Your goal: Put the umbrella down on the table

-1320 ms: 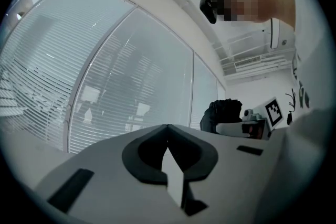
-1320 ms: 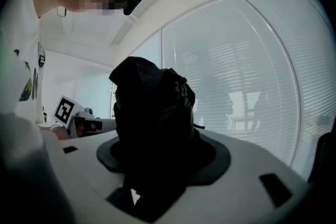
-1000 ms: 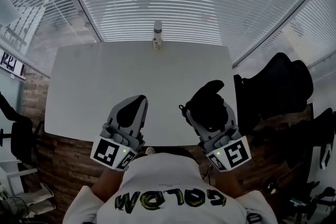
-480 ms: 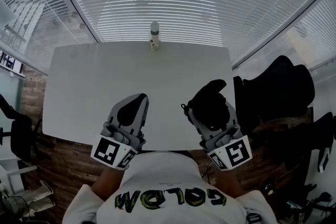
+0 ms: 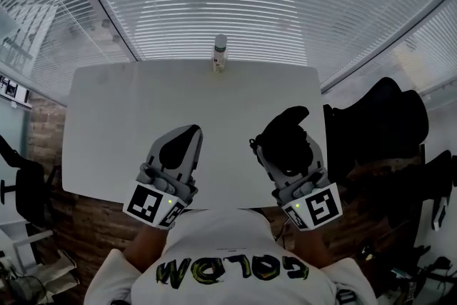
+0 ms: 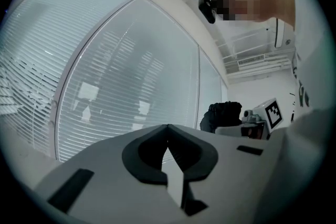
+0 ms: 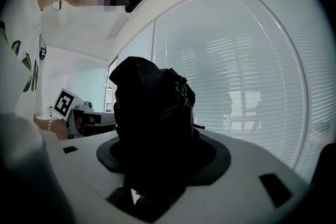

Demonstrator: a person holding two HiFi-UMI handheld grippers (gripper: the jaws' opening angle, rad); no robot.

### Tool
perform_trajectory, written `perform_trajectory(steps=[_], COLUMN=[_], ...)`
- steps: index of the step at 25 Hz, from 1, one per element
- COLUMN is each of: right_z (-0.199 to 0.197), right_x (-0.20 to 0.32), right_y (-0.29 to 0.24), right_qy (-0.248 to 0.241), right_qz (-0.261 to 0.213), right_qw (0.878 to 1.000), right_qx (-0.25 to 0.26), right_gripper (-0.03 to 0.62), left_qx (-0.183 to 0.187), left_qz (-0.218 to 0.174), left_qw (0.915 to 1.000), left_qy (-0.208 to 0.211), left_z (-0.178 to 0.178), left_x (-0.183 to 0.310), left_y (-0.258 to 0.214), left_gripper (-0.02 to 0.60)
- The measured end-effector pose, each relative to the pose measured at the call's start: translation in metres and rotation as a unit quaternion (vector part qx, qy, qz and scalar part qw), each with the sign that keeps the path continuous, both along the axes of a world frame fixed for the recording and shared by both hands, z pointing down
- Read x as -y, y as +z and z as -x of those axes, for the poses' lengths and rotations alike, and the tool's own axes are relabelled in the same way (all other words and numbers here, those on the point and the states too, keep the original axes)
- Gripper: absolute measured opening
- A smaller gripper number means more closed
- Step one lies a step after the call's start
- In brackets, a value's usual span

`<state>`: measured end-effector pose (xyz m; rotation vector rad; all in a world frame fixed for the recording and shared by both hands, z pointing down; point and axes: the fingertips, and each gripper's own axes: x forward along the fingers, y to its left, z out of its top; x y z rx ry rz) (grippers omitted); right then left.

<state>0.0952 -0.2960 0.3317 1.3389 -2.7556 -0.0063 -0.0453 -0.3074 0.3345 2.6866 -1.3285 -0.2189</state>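
The right gripper (image 5: 287, 131) pinches the black umbrella (image 5: 280, 148) over the surface (image 5: 136, 107) at 5 o'clock. The left gripper (image 5: 187, 133), at 7 o'clock, has its jaws pressed together with nothing between them. A bottle (image 5: 220, 53) stands at 12 o'clock.

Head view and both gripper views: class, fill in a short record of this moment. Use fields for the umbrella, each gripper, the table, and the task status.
umbrella: black, folded, clamped in the right gripper
right gripper: fingers shut on the umbrella, over the table's near edge
left gripper: fingers closed tip to tip, nothing between them
table: white top, with one upright bottle at its far edge
task status: umbrella held, not yet set down
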Motion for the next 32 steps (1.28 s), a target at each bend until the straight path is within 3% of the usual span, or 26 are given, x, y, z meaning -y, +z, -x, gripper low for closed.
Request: perform_trajectory(steps=[8, 15, 25, 32], right_z=[0.027, 0.039, 0.063, 0.073], right_x=[0.008, 0.015, 0.028, 0.04], right_y=[0.013, 0.042, 0.089, 0.136], right_qy=[-0.005, -0.015, -0.041, -0.062], right_qz=[-0.018, -0.01, -0.009, 0.006], right_qw=[0.997, 0.981, 0.948, 0.914], right_qx=[-0.079, -0.195, -0.315, -0.402], right_gripper=[0.253, 0.253, 0.253, 0.252], left_qx=[-0.005, -0.012, -0.016, -0.019], left_qz=[0.006, 0.004, 0.006, 0.004], left_qw=[0.9999, 0.9999, 0.9999, 0.9998], left_qy=[0.007, 0.005, 0.002, 0.004], left_z=[0.015, 0.019, 0.024, 0.025], left_x=[0.006, 0.006, 0.006, 0.006], left_y=[0.007, 0.005, 0.005, 0.003], left_gripper=[0.011, 0.011, 0.011, 0.011])
